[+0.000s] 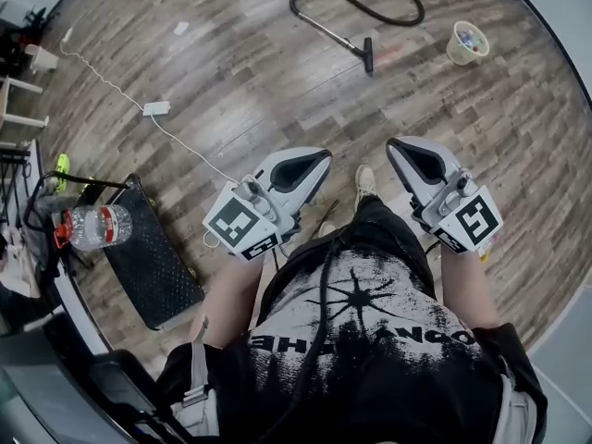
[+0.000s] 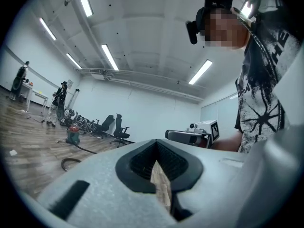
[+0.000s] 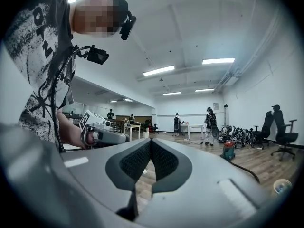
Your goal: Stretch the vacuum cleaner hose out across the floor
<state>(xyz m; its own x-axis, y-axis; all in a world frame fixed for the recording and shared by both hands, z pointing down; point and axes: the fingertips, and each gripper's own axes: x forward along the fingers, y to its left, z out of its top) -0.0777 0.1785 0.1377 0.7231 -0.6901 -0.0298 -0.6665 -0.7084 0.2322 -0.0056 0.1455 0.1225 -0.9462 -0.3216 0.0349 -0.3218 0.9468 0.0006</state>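
Observation:
The black vacuum hose lies in a loop on the wooden floor far ahead, and its wand ends in a floor nozzle. Both grippers are held at waist height, well short of it. My left gripper is shut with nothing in it. My right gripper is also shut and empty. In the left gripper view the shut jaws point across the room at the red vacuum canister, with a curl of the hose on the floor. The right gripper view shows the canister and the hose running from it.
A white bucket stands right of the nozzle. A white cable with a power block crosses the floor at left. A water bottle and a black case sit by my left side. Office chairs and people stand far off.

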